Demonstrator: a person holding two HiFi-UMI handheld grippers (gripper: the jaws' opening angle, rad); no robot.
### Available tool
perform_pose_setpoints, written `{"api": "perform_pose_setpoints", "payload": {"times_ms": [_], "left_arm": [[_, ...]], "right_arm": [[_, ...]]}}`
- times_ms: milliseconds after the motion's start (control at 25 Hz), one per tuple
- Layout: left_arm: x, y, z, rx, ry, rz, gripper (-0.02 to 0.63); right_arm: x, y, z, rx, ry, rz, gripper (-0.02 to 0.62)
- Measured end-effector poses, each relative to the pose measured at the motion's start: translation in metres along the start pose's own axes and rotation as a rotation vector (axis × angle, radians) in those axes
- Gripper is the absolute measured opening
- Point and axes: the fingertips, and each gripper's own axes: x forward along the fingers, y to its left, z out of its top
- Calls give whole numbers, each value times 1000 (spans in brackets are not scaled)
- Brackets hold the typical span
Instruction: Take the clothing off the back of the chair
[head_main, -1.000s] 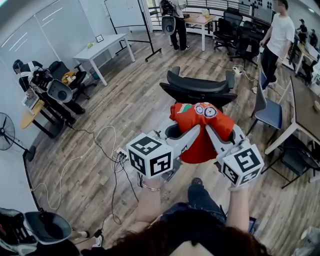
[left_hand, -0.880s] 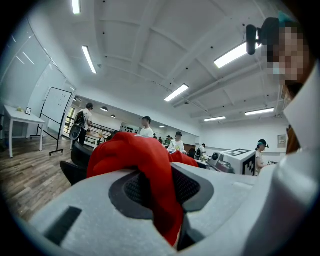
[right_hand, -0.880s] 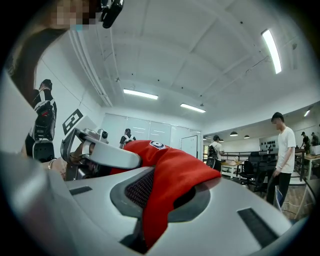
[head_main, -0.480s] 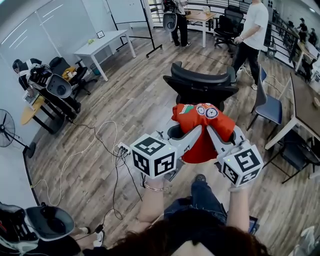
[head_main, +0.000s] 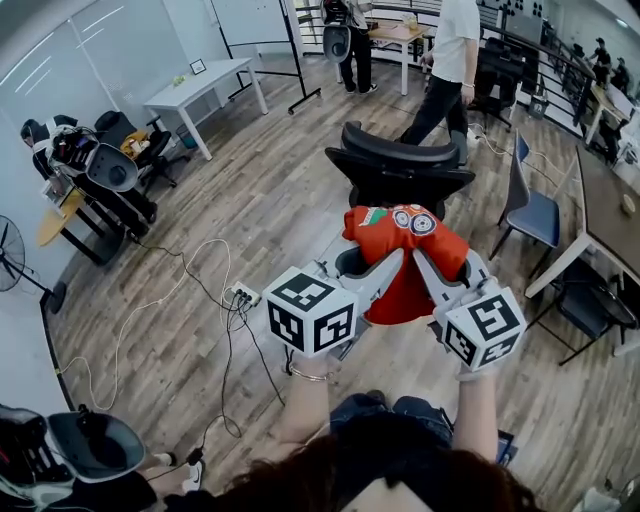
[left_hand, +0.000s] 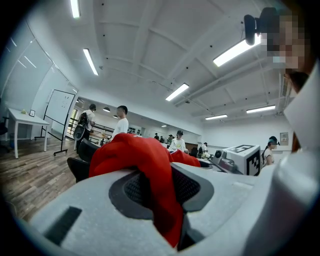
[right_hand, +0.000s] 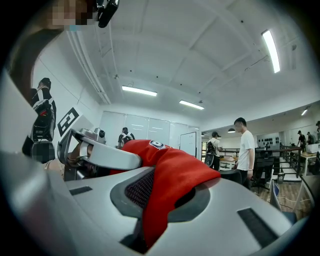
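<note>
A red garment (head_main: 404, 262) with round patches hangs in the air between my two grippers, in front of a black office chair (head_main: 400, 172). It is off the chair's back and apart from it. My left gripper (head_main: 391, 264) is shut on the garment's left part, and the red cloth (left_hand: 150, 177) is pinched between its grey jaws. My right gripper (head_main: 424, 264) is shut on the garment's right part, with cloth (right_hand: 170, 185) folded over its jaws. Both grippers point level, toward the chair.
A blue chair (head_main: 535, 215) and a brown table (head_main: 600, 215) stand at the right. Cables (head_main: 190, 290) and a power strip (head_main: 243, 295) lie on the wood floor at the left. A person (head_main: 445, 60) walks behind the black chair. A white table (head_main: 200, 90) stands at the far left.
The garment and both grippers keep their place in the picture, while the black chair sits slightly farther off. The person behind the chair has walked from right to left.
</note>
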Motion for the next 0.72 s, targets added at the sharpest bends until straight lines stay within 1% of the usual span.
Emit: {"api": "perform_pose_setpoints", "payload": {"times_ms": [320, 720], "left_arm": [[-3, -2, 4, 16, -9, 32, 103], [-8, -31, 1, 18, -16, 65, 103]], "right_arm": [[-1, 2, 5, -6, -4, 28, 57], [-29, 7, 7, 1, -8, 46, 57]]}}
